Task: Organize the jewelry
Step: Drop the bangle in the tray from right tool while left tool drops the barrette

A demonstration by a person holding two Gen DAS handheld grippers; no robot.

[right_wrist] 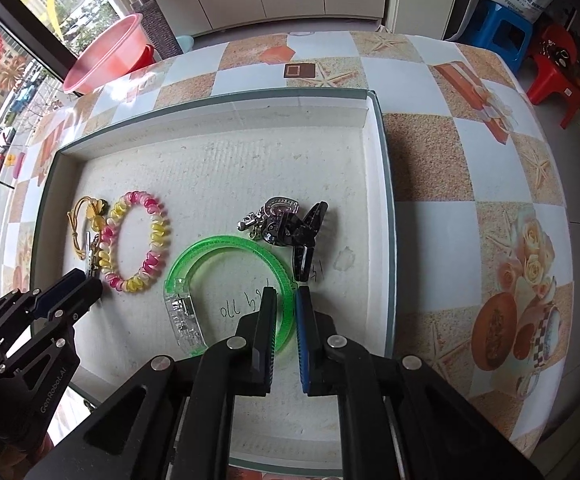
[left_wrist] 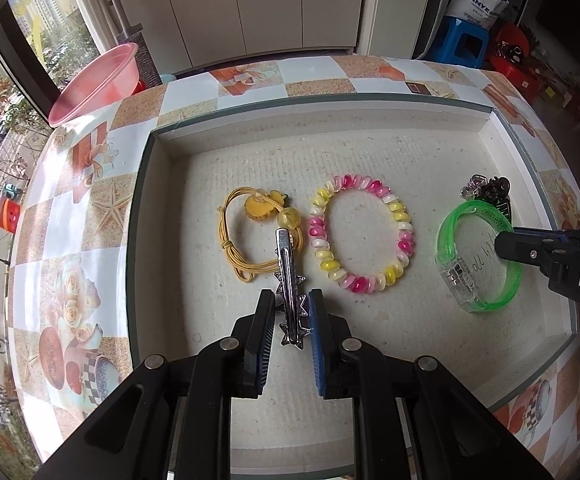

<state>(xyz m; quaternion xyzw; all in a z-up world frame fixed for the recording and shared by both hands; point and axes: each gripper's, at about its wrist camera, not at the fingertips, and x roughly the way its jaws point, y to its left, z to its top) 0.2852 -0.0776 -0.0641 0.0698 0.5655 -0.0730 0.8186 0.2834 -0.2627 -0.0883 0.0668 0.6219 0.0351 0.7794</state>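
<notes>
Between the left claw (left_wrist: 290, 300) fingers lies the silver hair clip (left_wrist: 288, 280).

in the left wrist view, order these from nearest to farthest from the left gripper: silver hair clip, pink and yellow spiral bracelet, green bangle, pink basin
1. silver hair clip, between the left gripper pads.
2. pink and yellow spiral bracelet, just right of the clip in the tray.
3. green bangle, far right of the tray, at the right gripper.
4. pink basin, beyond the table, upper left.

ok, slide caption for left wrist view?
Left gripper clamps silver star hair clip beside yellow elastic hair tie in white tray.
</notes>
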